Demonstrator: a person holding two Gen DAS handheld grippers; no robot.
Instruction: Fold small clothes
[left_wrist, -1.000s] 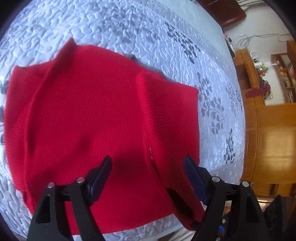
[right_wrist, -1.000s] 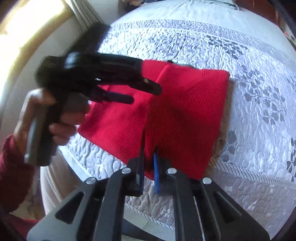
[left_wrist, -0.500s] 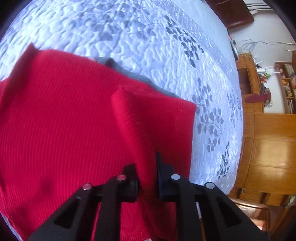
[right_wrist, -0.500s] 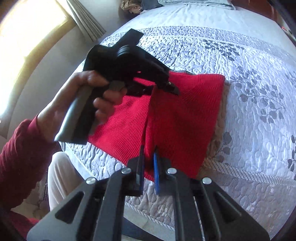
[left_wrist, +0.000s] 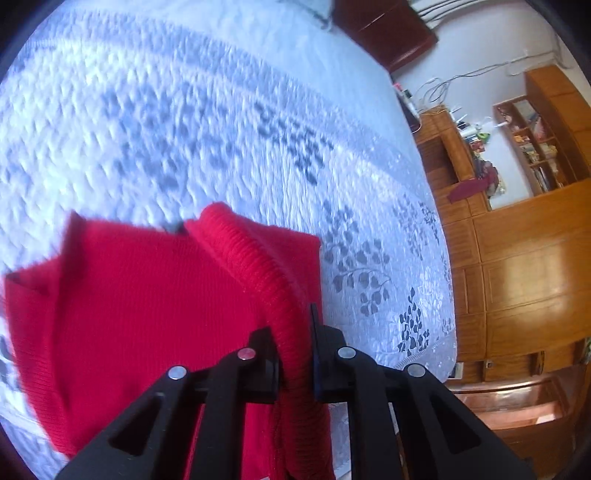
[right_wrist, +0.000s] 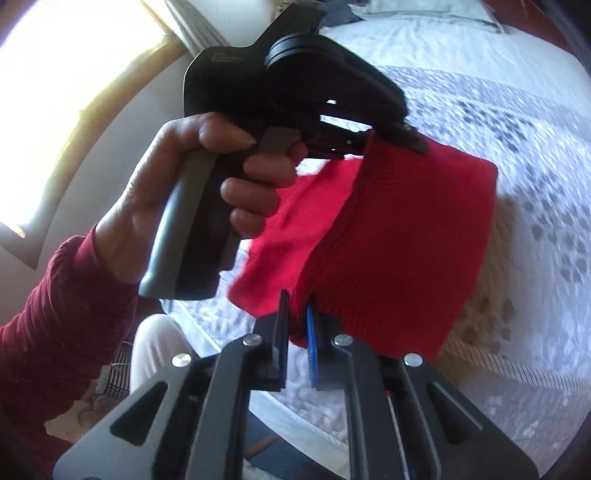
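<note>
A small red knit garment (left_wrist: 147, 314) lies partly on the white quilted bed (left_wrist: 184, 129), its near edge lifted off the cover. My left gripper (left_wrist: 295, 325) is shut on a thick ribbed fold of that edge. In the right wrist view the garment (right_wrist: 406, 240) hangs stretched between both tools. There my right gripper (right_wrist: 295, 306) is shut on its lower corner. The left gripper (right_wrist: 391, 142), held by a hand (right_wrist: 207, 177), pinches the upper corner above the bed.
Wooden cabinets and shelves (left_wrist: 517, 277) stand past the bed's right edge. A bright window (right_wrist: 55, 92) and a curtain are at the left. A beige patch (right_wrist: 491, 295) shows beside the garment. The person's dark red sleeve (right_wrist: 55, 314) and pale trouser knee (right_wrist: 155, 350) are close below.
The left gripper went from wide open above the garment to shut on a fold of its near edge, then rose with it. The right gripper stayed shut on its corner and lifted slightly.
</note>
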